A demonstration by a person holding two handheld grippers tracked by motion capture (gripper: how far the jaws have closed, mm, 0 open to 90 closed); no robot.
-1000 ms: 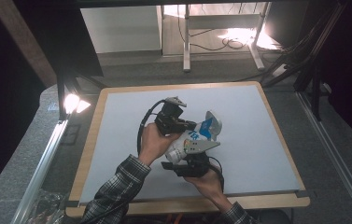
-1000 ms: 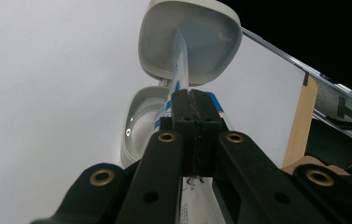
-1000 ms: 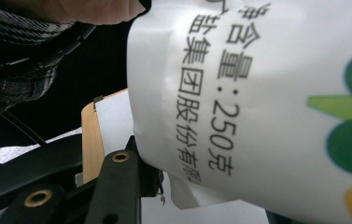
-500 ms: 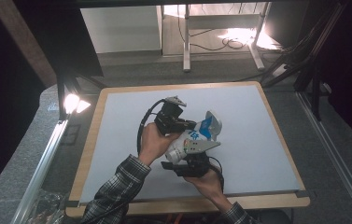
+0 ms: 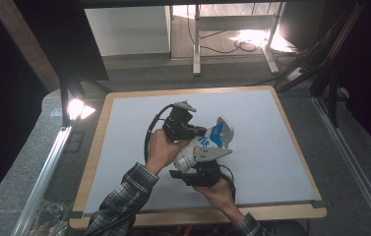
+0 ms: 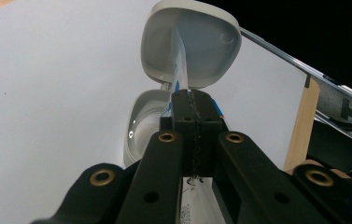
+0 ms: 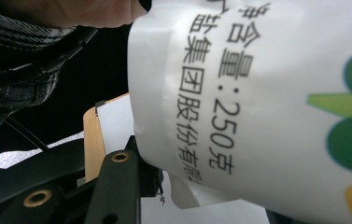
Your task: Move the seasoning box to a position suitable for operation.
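The pale surface (image 5: 124,147) lay beneath a white pouch (image 5: 193,152) with blue print, held above its middle, hinged cap (image 5: 224,129) flipped open. The right gripper (image 5: 198,169) gripped the pouch body in its fingers; the left gripper (image 5: 185,129) seemingly pinched a thin flap (image 6: 179,60) by the spout, fingers fully closed.

Pouch (image 5: 203,146) above mid tabletop (image 5: 271,128), betw. both: left hand-held gripper (image 5: 197,132) just behind it at its open cap (image 5: 224,129), right hand-held gripper (image 5: 195,169) in front, nearer person.
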